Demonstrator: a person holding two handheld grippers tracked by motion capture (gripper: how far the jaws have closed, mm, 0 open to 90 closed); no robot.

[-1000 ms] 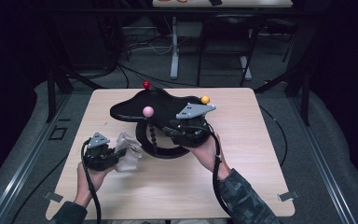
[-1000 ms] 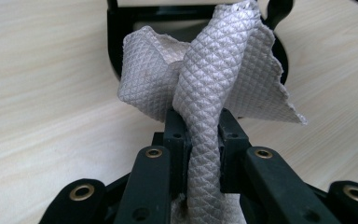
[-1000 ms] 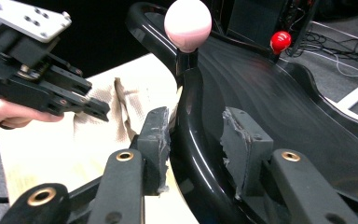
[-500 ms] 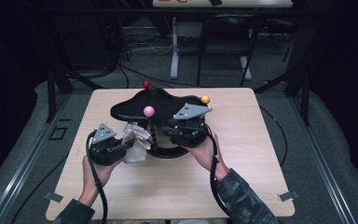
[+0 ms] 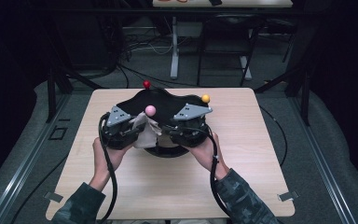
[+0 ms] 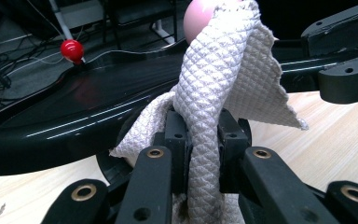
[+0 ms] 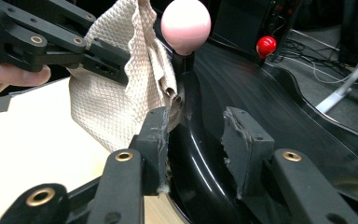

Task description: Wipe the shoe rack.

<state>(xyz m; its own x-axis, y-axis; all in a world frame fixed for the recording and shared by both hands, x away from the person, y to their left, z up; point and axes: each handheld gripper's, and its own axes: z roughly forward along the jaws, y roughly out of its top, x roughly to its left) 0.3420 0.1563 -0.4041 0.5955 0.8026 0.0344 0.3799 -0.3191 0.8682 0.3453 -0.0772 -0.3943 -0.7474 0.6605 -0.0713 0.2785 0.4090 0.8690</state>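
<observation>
A glossy black curved stand [image 5: 163,105] sits mid-table with a red ball [image 5: 146,84], a pink ball [image 5: 150,110] and a yellow ball [image 5: 205,98] on short posts. My left gripper [image 5: 137,133] is shut on a white waffle-weave cloth [image 6: 214,74], lifted against the pink ball [image 6: 196,18]. The cloth [image 7: 112,102] drapes beside the pink ball's post. My right gripper [image 7: 198,140] is shut on the stand's front edge [image 7: 200,177], one pad on each side of it.
The light wooden table [image 5: 261,154] has bare room in front and to both sides of the stand. Cables trail from both grippers toward the near edge. Behind the table are dark floor, cables and another table's legs.
My left gripper has risen off the table and moved right with the cloth, up to the pink ball. The right gripper has kept its place on the stand.
</observation>
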